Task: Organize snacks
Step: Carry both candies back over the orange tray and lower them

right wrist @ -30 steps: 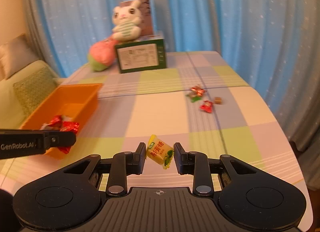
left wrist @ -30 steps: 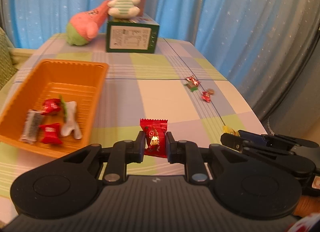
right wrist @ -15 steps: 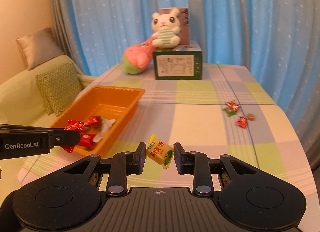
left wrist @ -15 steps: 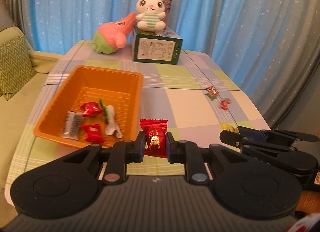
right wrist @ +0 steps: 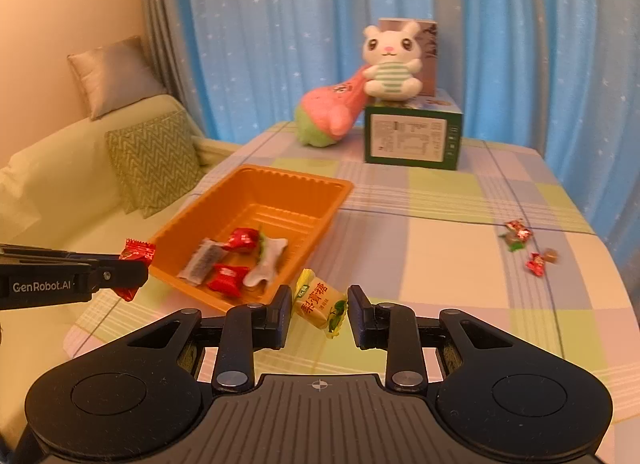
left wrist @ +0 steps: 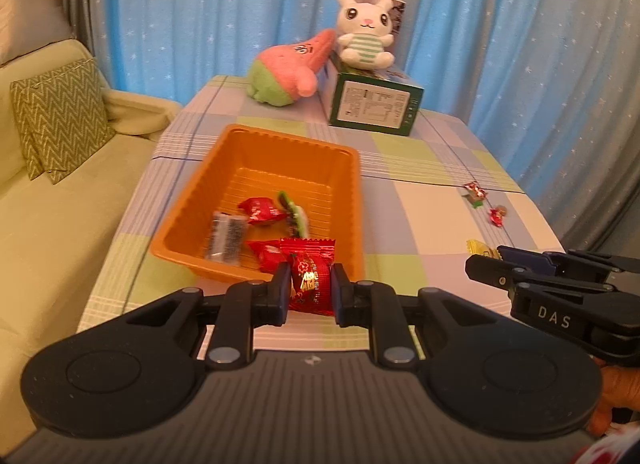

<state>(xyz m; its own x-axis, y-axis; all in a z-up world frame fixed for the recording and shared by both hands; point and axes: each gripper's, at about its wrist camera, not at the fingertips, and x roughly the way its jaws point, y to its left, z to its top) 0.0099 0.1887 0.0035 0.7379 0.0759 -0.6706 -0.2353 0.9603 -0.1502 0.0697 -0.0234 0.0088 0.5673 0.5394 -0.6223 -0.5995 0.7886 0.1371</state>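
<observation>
My left gripper (left wrist: pixel 310 291) is shut on a red candy packet (left wrist: pixel 311 279), held in the air just in front of the near rim of the orange tray (left wrist: pixel 288 139). The tray holds several wrapped snacks (left wrist: pixel 260 211). In the right wrist view my right gripper (right wrist: pixel 318 312) is shut on a yellow candy (right wrist: pixel 320 302), near the tray's (right wrist: pixel 308 183) front right corner. The left gripper (right wrist: pixel 134 270) with its red packet (right wrist: pixel 138 252) shows at the left edge there. A few loose candies (right wrist: pixel 524 246) lie on the checked tablecloth at the right.
A green box (left wrist: pixel 374 105) with a white bunny plush (left wrist: pixel 362 35) on top and a pink plush (left wrist: pixel 292 67) stand at the table's far end before blue curtains. A green sofa with a zigzag cushion (left wrist: pixel 60 115) lies left of the table.
Both grippers have swung left and pulled back a little with their candies still held. The tray has come from the left side toward the centre of both views; the sofa has come into sight.
</observation>
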